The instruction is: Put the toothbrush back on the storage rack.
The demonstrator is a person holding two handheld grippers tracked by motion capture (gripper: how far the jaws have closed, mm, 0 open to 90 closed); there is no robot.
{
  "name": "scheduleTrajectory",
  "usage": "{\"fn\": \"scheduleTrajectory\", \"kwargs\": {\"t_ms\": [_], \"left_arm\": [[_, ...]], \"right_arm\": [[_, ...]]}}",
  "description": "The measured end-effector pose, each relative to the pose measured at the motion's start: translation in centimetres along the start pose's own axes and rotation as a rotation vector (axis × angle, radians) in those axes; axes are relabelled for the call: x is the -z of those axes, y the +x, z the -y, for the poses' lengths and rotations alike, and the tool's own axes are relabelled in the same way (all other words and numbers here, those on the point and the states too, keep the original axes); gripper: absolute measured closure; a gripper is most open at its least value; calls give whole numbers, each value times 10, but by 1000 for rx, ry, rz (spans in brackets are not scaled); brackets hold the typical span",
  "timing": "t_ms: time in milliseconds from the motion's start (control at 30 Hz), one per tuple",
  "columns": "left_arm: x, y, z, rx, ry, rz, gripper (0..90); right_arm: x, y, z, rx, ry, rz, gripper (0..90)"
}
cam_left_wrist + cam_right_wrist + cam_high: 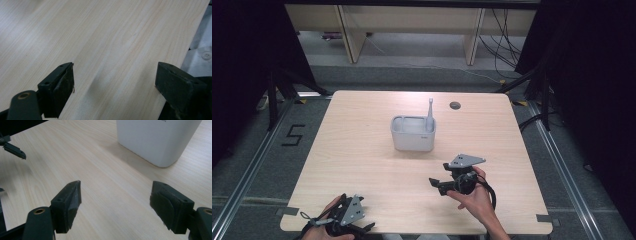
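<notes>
Table (362,165) first, pale wood and bare but for one thing at its middle; grey caddy (413,133) stands there upright, at about eleven o'clock from my right hand and one o'clock from my left, well apart from both; a slim grey brush (430,116) stands upright in the caddy's far right corner, handle above the rim. My right gripper (435,183) hangs just above the wood, pointing toward nine o'clock, jaws spread wide and holding nothing; in its own view the caddy's white wall (160,140) sits at one o'clock, near but untouched. My left gripper (339,215) rests at the near edge, jaws wide, empty. I judge the work barely begun: nothing grasped yet; reaching and gripping the caddy or brush all remain.
</notes>
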State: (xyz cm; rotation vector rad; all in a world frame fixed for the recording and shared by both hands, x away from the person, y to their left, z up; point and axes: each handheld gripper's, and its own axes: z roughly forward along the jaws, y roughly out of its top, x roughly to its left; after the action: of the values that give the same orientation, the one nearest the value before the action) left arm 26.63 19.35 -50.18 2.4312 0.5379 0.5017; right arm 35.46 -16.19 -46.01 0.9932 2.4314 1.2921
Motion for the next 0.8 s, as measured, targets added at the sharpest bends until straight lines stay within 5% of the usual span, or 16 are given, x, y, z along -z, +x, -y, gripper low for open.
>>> {"fn": "scheduleTrajectory", "kwargs": {"t_ms": [267,300,433,533,567,800], "left_arm": [[0,0,0,0,0,0,153],[0,0,0,0,0,-1,153],[0,0,0,1,0,0,153],[0,0,0,0,1,-1,153],[0,0,0,1,1,-1,153],[0,0,0,8,0,-1,153]], "right_arm": [[1,2,8,15,8,-6,251],[1,5,9,-17,15,-12,248],[1,4,12,19,13,-7,240],[3,8,16,-38,34,-7,239],[3,5,16,-1,27,-7,237],[7,5,22,15,30,0,226]]}}
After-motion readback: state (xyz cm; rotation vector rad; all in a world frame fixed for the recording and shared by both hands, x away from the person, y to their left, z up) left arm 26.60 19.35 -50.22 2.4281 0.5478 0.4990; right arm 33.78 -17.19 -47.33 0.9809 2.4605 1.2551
